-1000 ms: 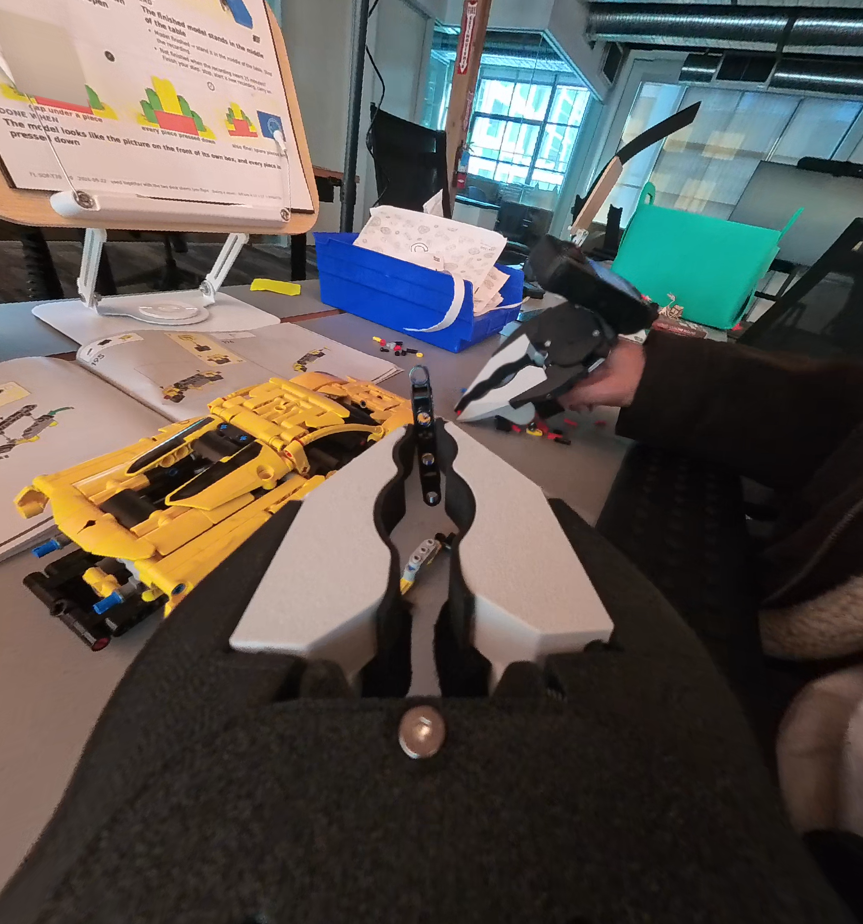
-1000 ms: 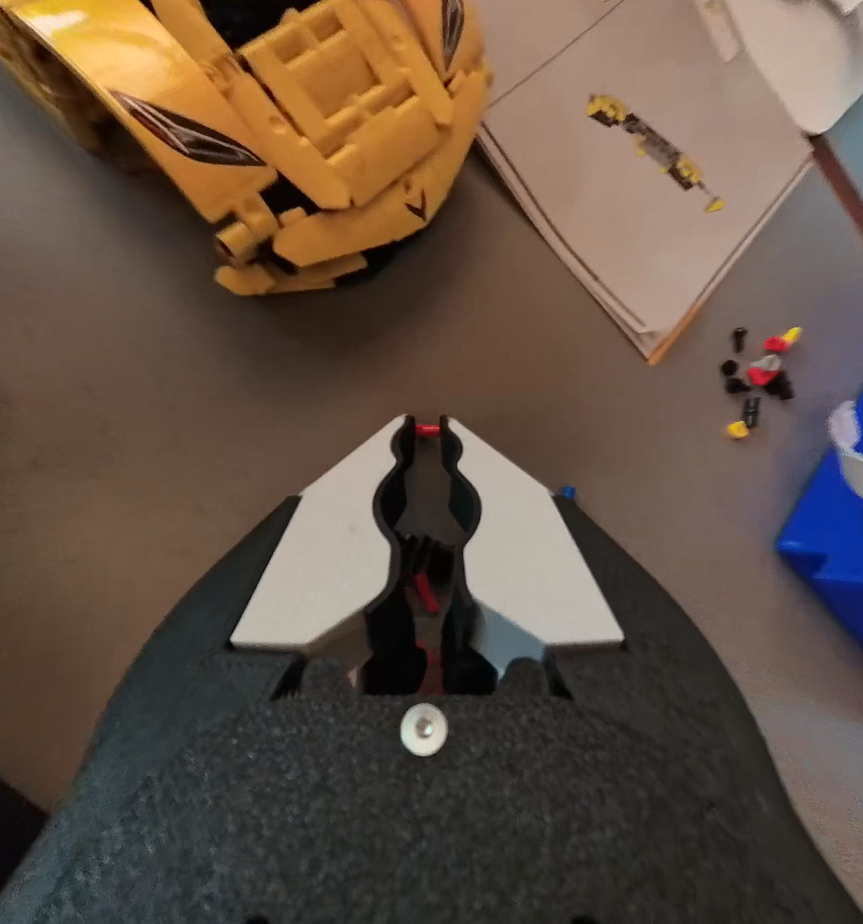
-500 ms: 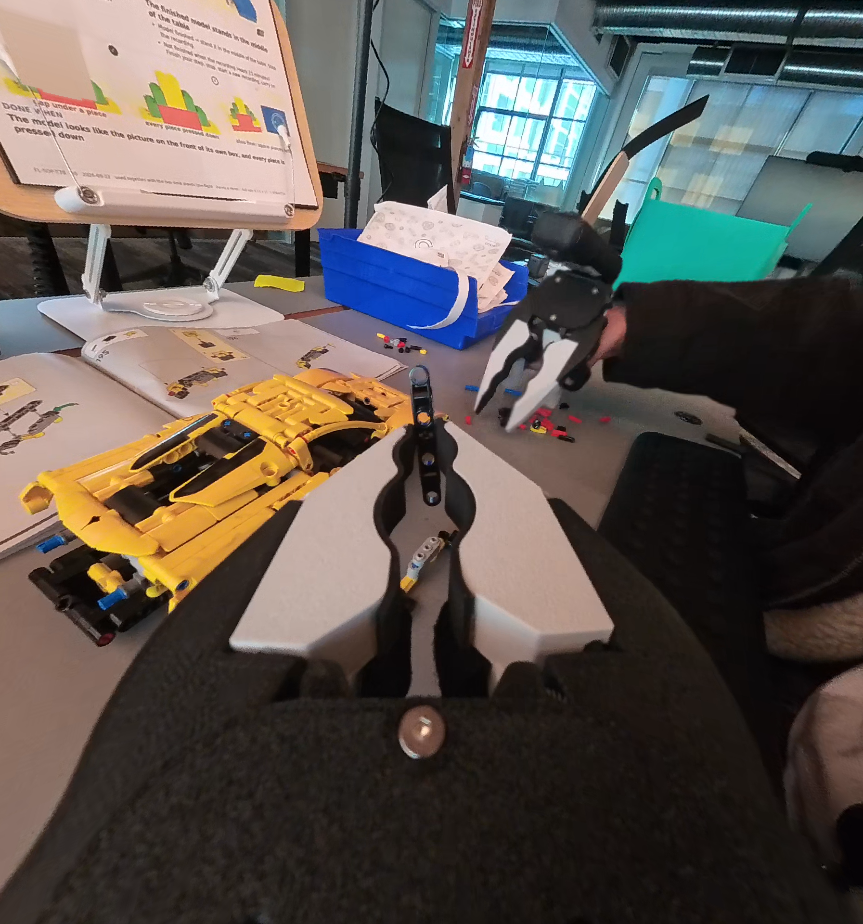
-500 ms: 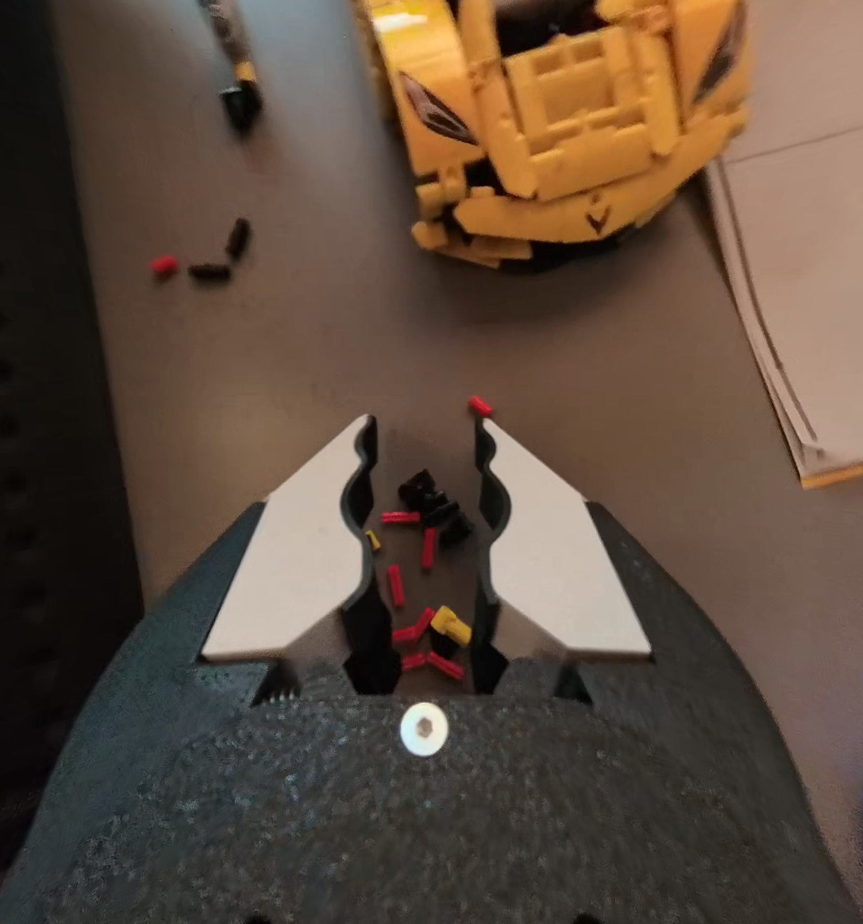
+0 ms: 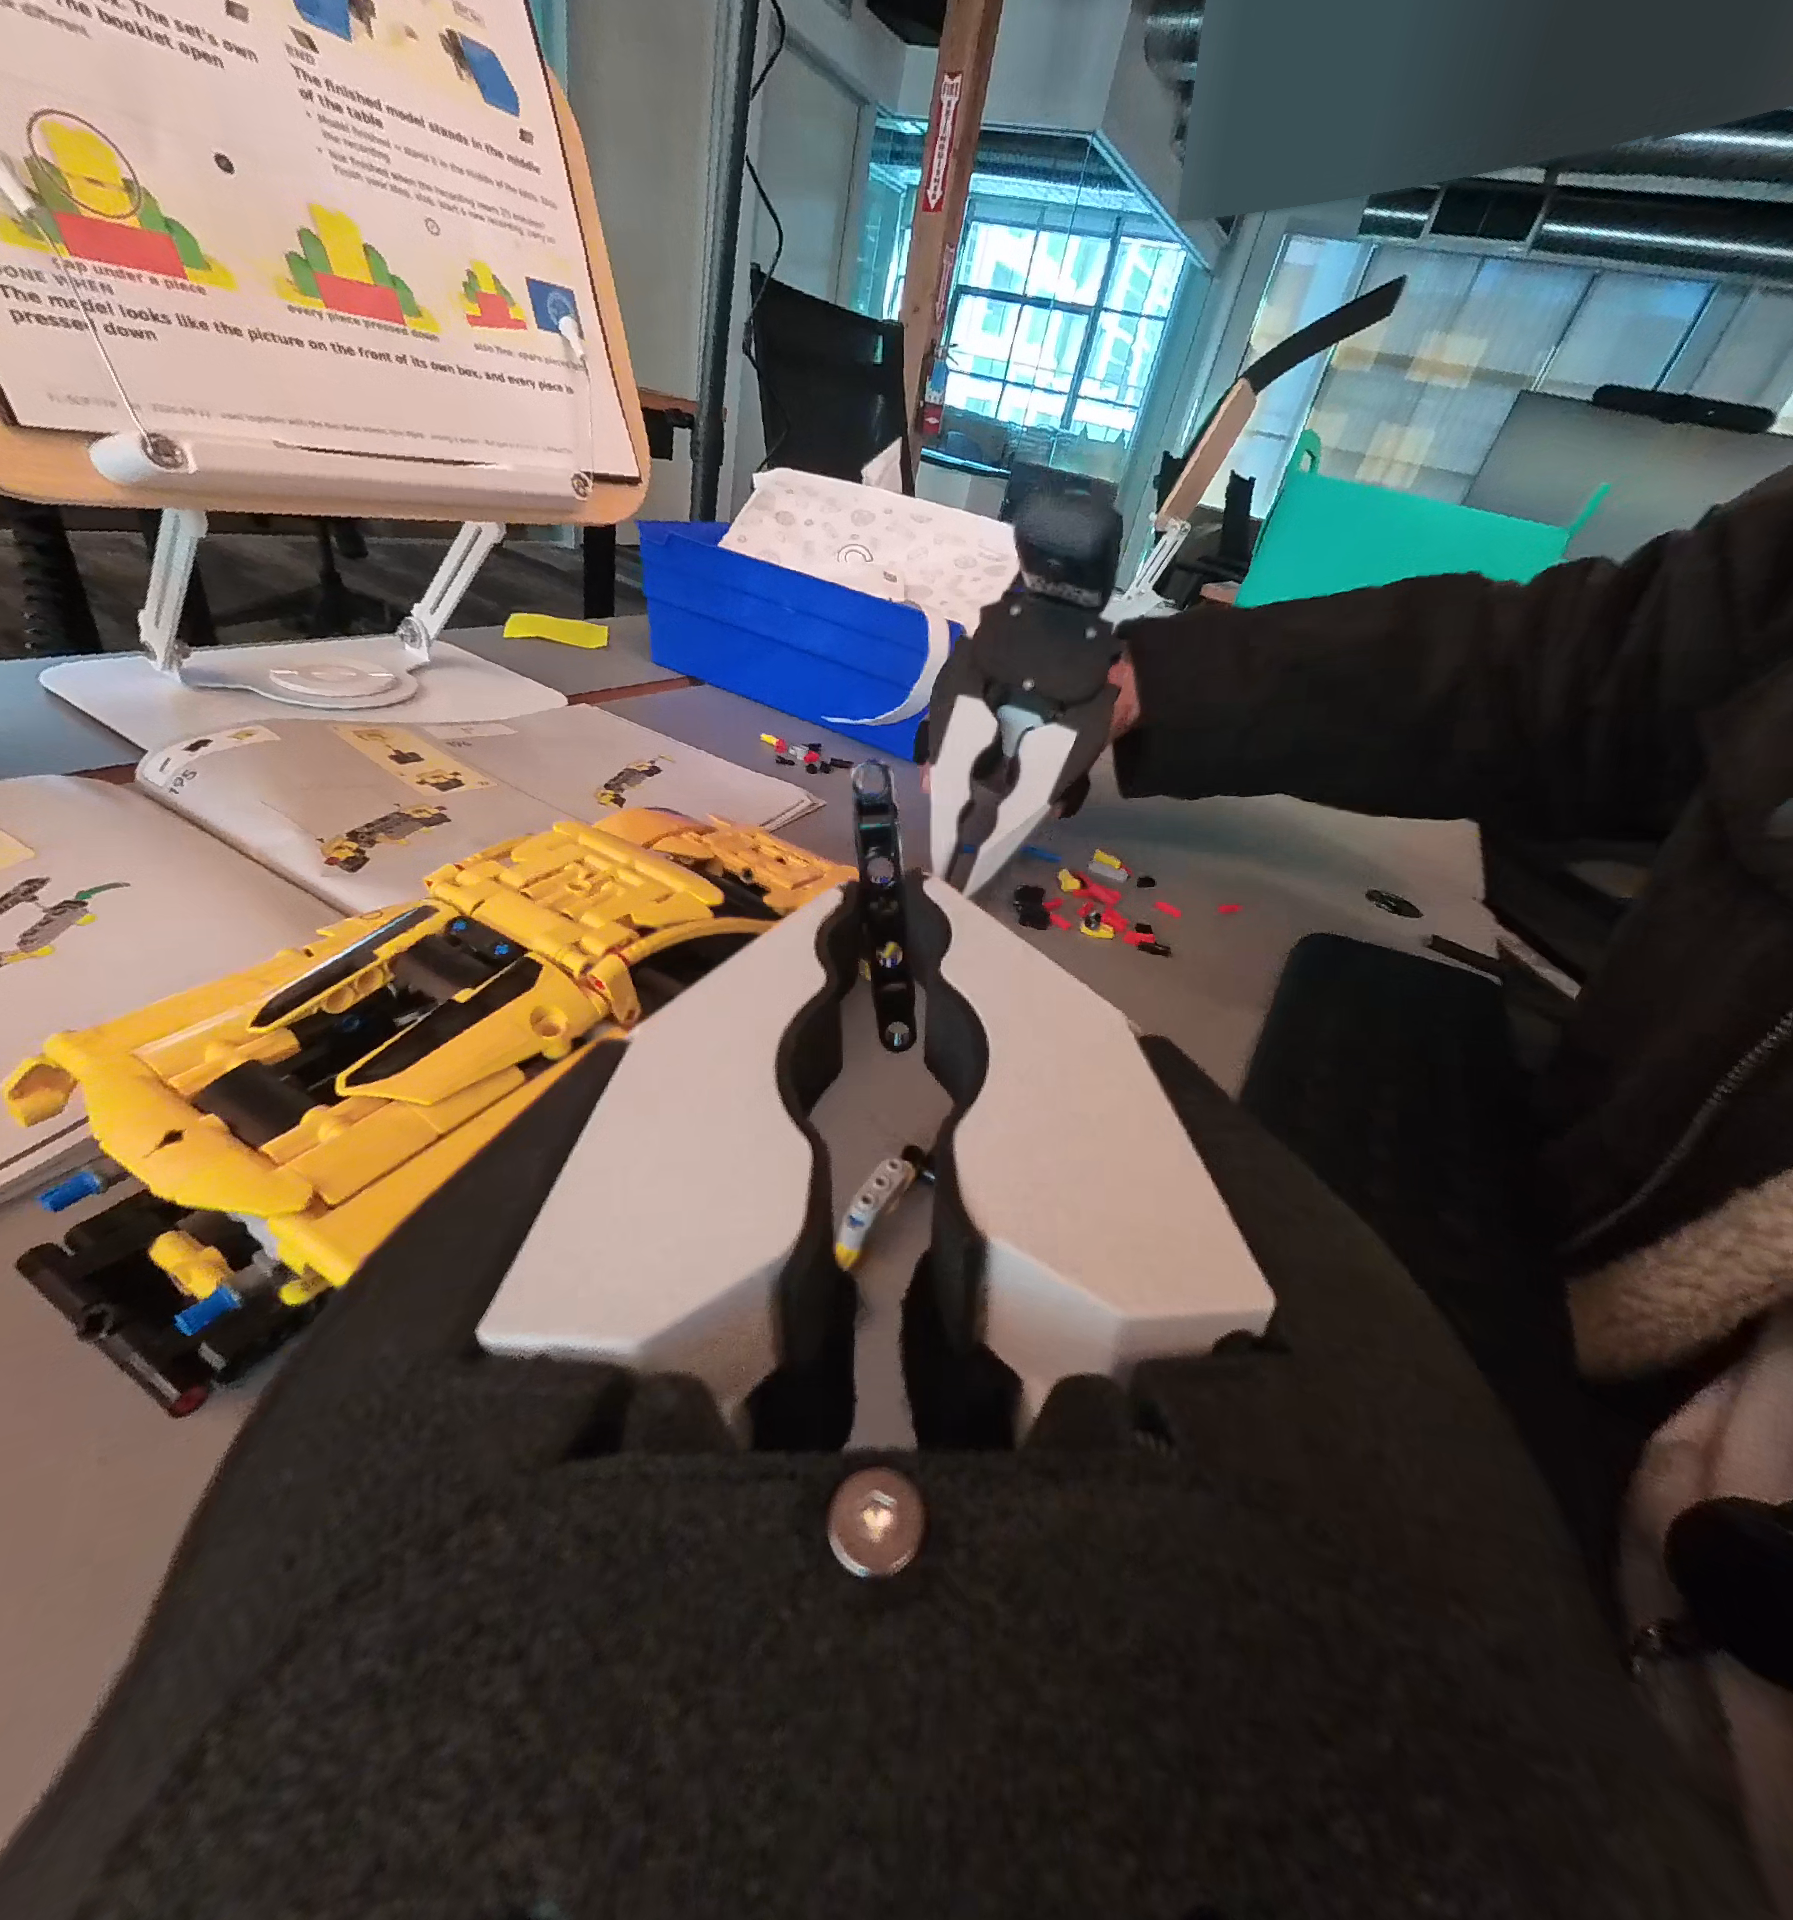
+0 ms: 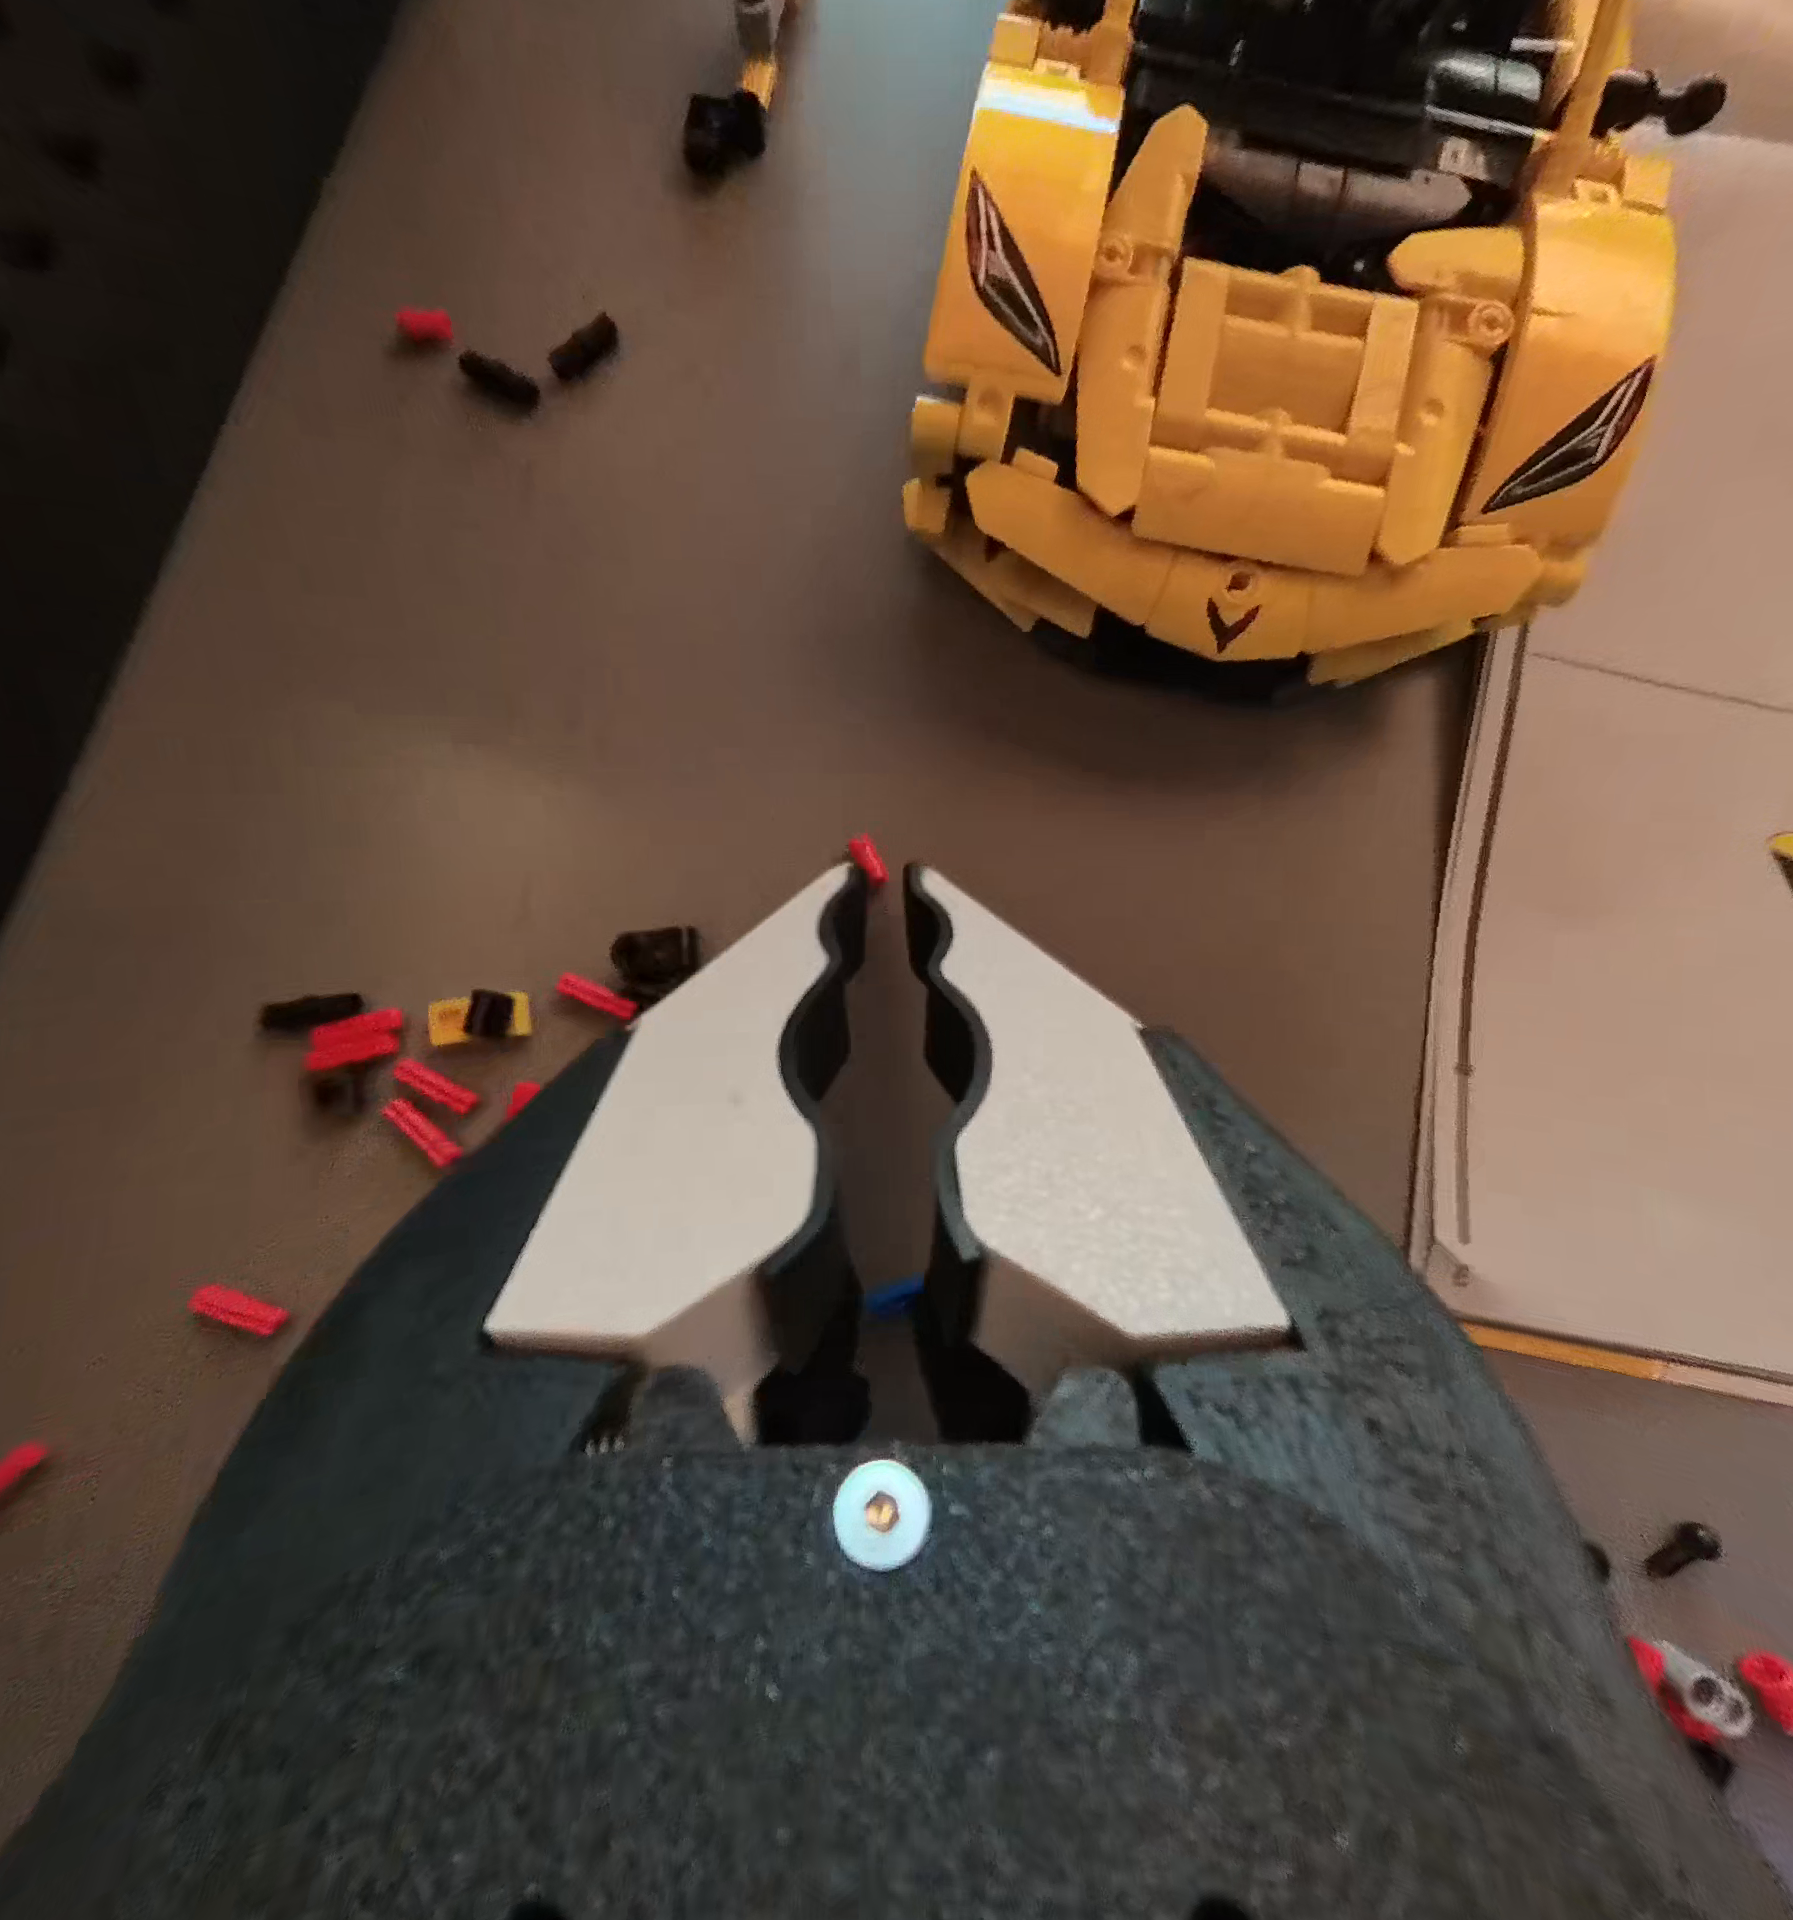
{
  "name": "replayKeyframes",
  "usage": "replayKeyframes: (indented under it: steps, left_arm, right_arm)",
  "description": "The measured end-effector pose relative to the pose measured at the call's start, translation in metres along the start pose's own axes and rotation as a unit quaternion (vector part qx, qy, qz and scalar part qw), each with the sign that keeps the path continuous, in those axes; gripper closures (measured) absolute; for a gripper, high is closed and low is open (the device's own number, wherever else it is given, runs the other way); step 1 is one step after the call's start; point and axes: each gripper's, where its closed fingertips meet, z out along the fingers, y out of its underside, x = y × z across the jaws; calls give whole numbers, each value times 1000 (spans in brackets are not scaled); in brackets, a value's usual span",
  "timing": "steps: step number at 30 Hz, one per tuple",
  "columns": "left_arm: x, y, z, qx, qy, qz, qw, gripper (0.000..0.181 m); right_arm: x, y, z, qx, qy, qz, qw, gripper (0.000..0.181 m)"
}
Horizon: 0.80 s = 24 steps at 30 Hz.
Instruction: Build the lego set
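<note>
Left gripper (image 5: 876,914) pinches a black beam (image 5: 884,914), frame centre. Right gripper (image 6: 884,883), tips slightly apart, should straddle the red pin (image 6: 868,860) squarely, then squeeze.

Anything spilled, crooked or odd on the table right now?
Small red and black pins lie scattered loose on the grey table, not in the blue bin. One red pin sits at the right claw tips, not clearly gripped. The yellow brick car looks intact.
</note>
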Motion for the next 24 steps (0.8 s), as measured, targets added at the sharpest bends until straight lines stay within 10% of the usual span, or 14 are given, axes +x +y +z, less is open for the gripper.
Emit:
replayKeyframes:
  steps: [24]
  left_arm:
    - [0,7,10,-18,12,8,1000,174]
  right_arm:
    - [-10,-6,12,27,-19,-53,998,176]
